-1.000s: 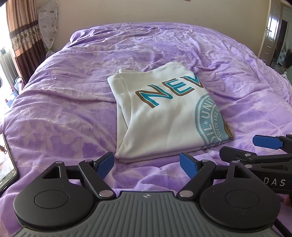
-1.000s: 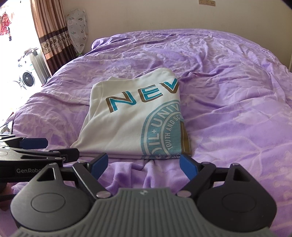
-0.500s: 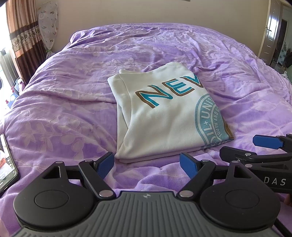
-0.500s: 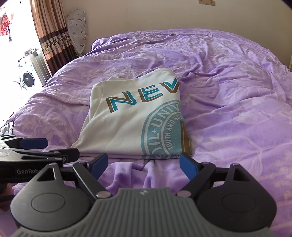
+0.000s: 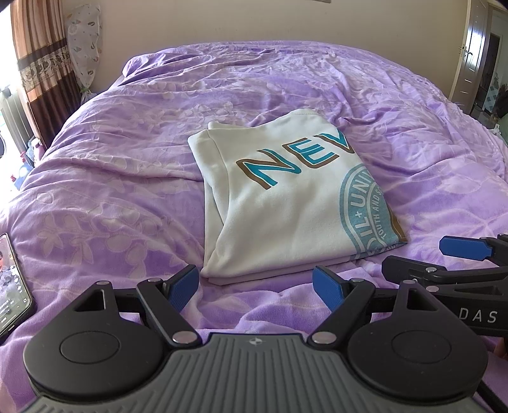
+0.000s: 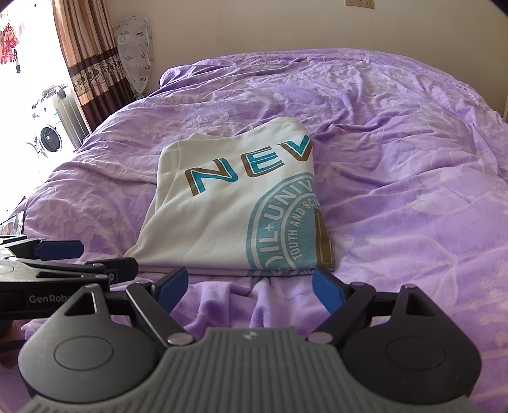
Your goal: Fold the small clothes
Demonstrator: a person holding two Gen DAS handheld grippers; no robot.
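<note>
Gaping wide, left tool (image 5: 255,284), right tool (image 6: 250,286); seemingly touching nothing.

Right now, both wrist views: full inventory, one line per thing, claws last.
T-shirt: 1, cream with teal and brown print, folded into a rectangle, mid-bed, just ahead of both claws.
Bedspread: 1, purple with pale leaf pattern, wrinkled, covers the whole bed.
Phone: 1, black, screen lit, on the bedspread at the left edge of the left view.
Curtain: 1, brown striped with patterned band, far left by the window.
Washing machine: 1, white, beyond the curtain, partly washed out by glare.
Door: 1, pale, far right wall.
Wall socket: 1, white, top of the wall.
Left claw: 1, black with blue pads, open, holding nothing.
Right claw: 1, same build, open, holding nothing.
</note>
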